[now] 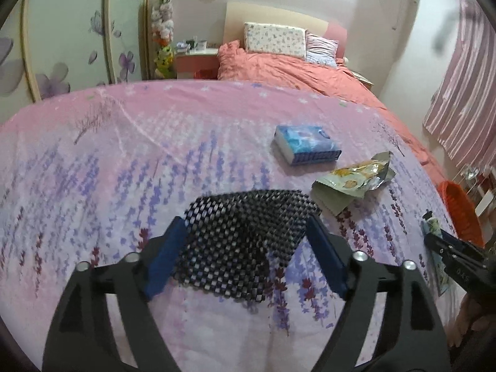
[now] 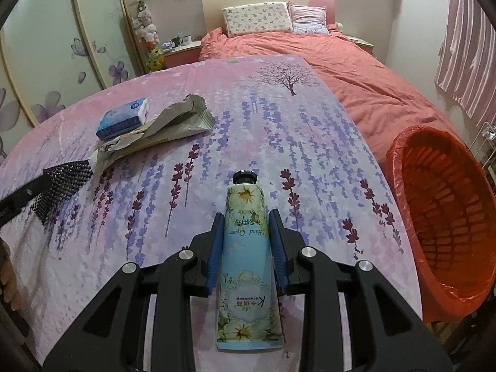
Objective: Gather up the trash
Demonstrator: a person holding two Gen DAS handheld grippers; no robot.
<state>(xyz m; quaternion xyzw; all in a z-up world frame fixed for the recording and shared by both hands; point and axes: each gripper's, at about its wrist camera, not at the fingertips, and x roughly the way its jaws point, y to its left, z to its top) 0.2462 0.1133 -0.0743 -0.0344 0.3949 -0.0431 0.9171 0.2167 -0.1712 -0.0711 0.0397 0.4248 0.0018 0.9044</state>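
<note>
My left gripper (image 1: 248, 232) is open, its blue fingers on either side of a crumpled black mesh mat (image 1: 245, 241) on the floral cloth; the mat also shows in the right wrist view (image 2: 62, 186). My right gripper (image 2: 246, 232) is shut on a hand cream tube (image 2: 246, 248), black cap pointing away; the tube also shows in the left wrist view (image 1: 432, 226). An empty snack wrapper (image 1: 353, 183) lies beyond the mat, also seen in the right wrist view (image 2: 161, 130). An orange-lined trash basket (image 2: 446, 217) stands off the table's right edge.
A blue tissue pack (image 1: 305, 147) lies behind the wrapper, also in the right wrist view (image 2: 124, 117). The floral tablecloth (image 2: 279, 124) covers the table. A bed with a salmon cover (image 2: 356, 71) lies beyond. Wardrobe doors (image 1: 62, 46) stand at left, curtains (image 1: 465, 93) at right.
</note>
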